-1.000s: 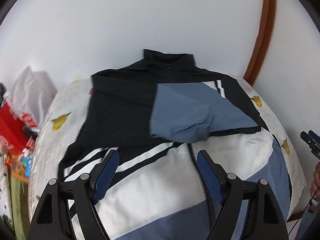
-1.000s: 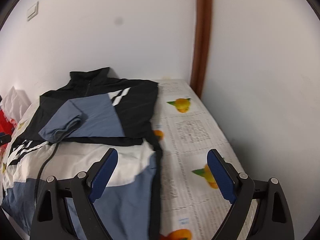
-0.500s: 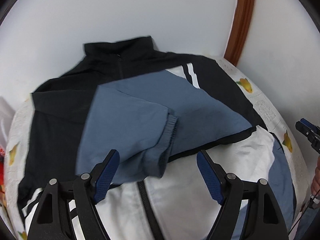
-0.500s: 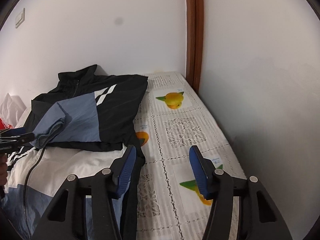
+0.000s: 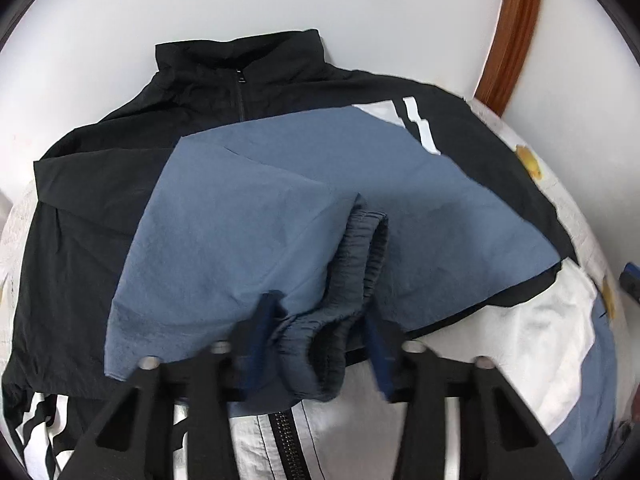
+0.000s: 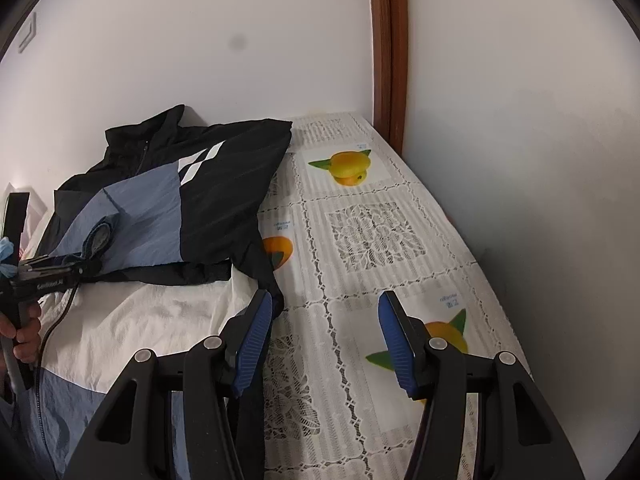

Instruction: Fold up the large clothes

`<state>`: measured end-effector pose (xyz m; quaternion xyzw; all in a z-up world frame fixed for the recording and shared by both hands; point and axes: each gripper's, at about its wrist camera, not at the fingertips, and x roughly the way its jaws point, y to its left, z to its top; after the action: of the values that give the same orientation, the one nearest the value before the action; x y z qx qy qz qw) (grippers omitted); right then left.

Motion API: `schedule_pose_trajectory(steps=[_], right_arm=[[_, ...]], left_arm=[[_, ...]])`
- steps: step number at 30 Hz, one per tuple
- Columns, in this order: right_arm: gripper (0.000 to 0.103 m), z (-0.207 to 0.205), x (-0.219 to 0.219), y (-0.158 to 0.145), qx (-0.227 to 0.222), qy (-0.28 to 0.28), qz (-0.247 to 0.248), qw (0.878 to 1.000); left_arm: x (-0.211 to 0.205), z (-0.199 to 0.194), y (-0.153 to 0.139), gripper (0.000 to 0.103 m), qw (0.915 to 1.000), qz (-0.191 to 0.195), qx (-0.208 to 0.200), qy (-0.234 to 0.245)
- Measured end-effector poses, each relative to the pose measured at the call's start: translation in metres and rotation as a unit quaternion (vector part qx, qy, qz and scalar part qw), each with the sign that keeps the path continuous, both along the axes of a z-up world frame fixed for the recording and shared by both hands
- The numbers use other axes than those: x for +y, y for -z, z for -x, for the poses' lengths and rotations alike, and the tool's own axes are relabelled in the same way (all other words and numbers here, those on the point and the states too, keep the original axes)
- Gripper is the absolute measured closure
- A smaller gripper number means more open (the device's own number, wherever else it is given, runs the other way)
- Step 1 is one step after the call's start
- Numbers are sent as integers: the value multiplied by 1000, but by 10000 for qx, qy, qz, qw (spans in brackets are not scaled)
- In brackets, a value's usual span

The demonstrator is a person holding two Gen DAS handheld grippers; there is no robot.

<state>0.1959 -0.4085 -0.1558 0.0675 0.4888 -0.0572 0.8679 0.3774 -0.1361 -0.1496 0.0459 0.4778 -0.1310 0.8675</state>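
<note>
A black, blue and white zip jacket [image 5: 100, 240] [image 6: 224, 200] lies front up on the table, collar toward the wall. Its blue sleeve [image 5: 240, 240] is folded across the chest. The sleeve's elastic cuff [image 5: 360, 248] [image 6: 98, 240] is bunched between the pads of my left gripper [image 5: 318, 332] [image 6: 80, 266], whose jaws are closing and press on it. My right gripper [image 6: 324, 336] stands open just above the tablecloth, beside the jacket's black right edge. Only cloth lies between its fingers. Its tip [image 5: 630, 276] shows at the left wrist view's right edge.
A white lace tablecloth [image 6: 376, 232] printed with orange fruit covers the table, bare to the jacket's right. White walls meet at a brown wooden strip [image 6: 388, 40] in the corner behind. A hand [image 6: 24, 332] holds the left gripper's handle.
The left gripper came down over the folded sleeve and its jaws narrowed onto the cuff. The right gripper's jaws narrowed and it sank toward the tablecloth beside the jacket's edge.
</note>
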Motion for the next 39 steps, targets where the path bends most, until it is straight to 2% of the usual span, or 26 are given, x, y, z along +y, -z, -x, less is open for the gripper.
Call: schedule_pose_trajectory(steps=[1,2,5,10,12,15,18,22,27,28,29,31,35,39], right_arm=[[48,0,3,-1,22,-22,35,10000],[48,0,6,-3,26,-45,61,10000],[48,1,20,-13,-33,-167,124,9998],[48,-2,53,-32,-164,-422,199,9988],[48,-6,69,-37,-218,-505,199,9983],[48,-17,93,-38,-250,-639,202,9974],[48,-31,110,-34,-215,-747,186,9968],[48,-52,126,-23,-190,-879,221,9957],[48,-73,130,-2,-78,-783,193,9967],[48,-76,130,4,-7,-764,206,9969],[48,-78,128,9,55,-750,216,9969],[48,-81,126,20,214,-697,268,9970],[48,-80,123,38,502,-548,557,9957],[48,-67,120,25,409,-505,754,9950]], left_arm=[[4,1,-4,87,10000,16,-12,-2],[9,1,-9,89,10000,94,-33,1],[29,3,-25,91,9993,329,-96,-119],[83,15,-62,91,9965,493,-498,-459],[114,16,-74,91,9935,672,-619,-673],[155,10,-80,91,9887,794,-580,-1130],[190,4,-77,91,9840,876,-529,-1458],[228,-6,-56,91,9786,987,-232,-1788],[236,-14,-30,91,9769,1035,107,-1868],[236,-14,-26,88,9771,979,151,-1884],[236,-13,-24,79,9769,876,135,-1943],[235,-7,-25,76,9760,595,3,-2095],[241,1,-31,76,9756,587,-79,-2114],[245,18,-44,76,9747,509,-280,-2160]])
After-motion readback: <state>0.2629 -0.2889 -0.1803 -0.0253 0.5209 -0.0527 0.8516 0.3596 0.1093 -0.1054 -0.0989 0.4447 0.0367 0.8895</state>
